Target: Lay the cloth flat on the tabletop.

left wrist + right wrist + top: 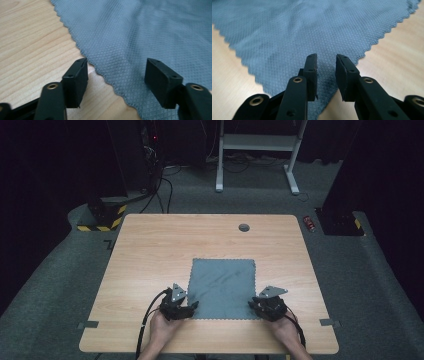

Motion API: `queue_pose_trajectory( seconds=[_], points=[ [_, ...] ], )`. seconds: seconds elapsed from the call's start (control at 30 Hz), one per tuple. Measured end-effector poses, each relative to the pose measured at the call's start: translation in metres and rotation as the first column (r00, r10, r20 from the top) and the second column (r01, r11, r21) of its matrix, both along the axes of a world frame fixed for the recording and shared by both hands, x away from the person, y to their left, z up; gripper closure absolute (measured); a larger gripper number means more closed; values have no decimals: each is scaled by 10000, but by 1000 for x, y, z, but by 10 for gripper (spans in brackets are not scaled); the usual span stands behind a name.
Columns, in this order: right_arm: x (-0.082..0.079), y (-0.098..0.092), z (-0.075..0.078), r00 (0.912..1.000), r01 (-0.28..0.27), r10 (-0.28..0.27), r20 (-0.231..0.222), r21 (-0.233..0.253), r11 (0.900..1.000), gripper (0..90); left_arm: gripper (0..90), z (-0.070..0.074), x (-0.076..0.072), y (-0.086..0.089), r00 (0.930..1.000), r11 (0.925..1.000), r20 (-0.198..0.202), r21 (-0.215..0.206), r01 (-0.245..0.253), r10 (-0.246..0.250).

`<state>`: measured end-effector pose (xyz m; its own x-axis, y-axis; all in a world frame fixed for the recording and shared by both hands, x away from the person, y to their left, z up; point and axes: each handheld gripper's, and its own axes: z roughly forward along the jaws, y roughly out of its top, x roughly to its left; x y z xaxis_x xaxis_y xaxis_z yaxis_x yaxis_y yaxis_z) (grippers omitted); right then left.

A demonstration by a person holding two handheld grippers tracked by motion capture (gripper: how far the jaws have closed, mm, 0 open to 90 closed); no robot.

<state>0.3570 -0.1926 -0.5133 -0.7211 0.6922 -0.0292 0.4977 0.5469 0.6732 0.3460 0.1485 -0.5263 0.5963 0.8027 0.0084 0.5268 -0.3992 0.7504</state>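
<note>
While both tongs sit at the near corners of the grey cloth (223, 288), grasp step looks underway. L tongs (116, 75) wide, straddling cloth edge; R tongs (326, 72) narrow over corner, not yet pinching. Next: close both, lift from bench (150, 250).

A square grey-blue cloth (223, 288) lay spread flat on the near half of the wooden table, slightly right of centre. Its weave showed a fine diamond pattern and its edges were pinked in small zigzags, with faint creases running across the middle and all four corners flat
</note>
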Motion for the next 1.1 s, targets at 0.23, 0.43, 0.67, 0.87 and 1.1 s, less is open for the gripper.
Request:
queue_pose_trajectory(
  seconds=[0.23,0.43,0.67,0.87,1.1],
  points=[
    [-8,1,2,9994,310,-307,170,-201,9993,649,314,3,-5,1,9996,9998,-248,125,148,-145],
    [-4,12,5,9979,393,-386,511,-121,9992,642,317,4,-16,15,9993,9998,-374,215,-32,40],
    [0,7,-2,9994,324,-326,129,122,9994,638,326,5,-30,34,9987,9992,-439,306,-248,261],
    [1,8,0,9995,330,-330,33,-27,9995,630,330,4,-20,26,9982,9992,-597,-391,14,-37],
    [-1,13,2,9991,373,-381,194,405,9985,659,325,4,-2,4,9981,9991,-495,-228,368,-379]
  ],
)
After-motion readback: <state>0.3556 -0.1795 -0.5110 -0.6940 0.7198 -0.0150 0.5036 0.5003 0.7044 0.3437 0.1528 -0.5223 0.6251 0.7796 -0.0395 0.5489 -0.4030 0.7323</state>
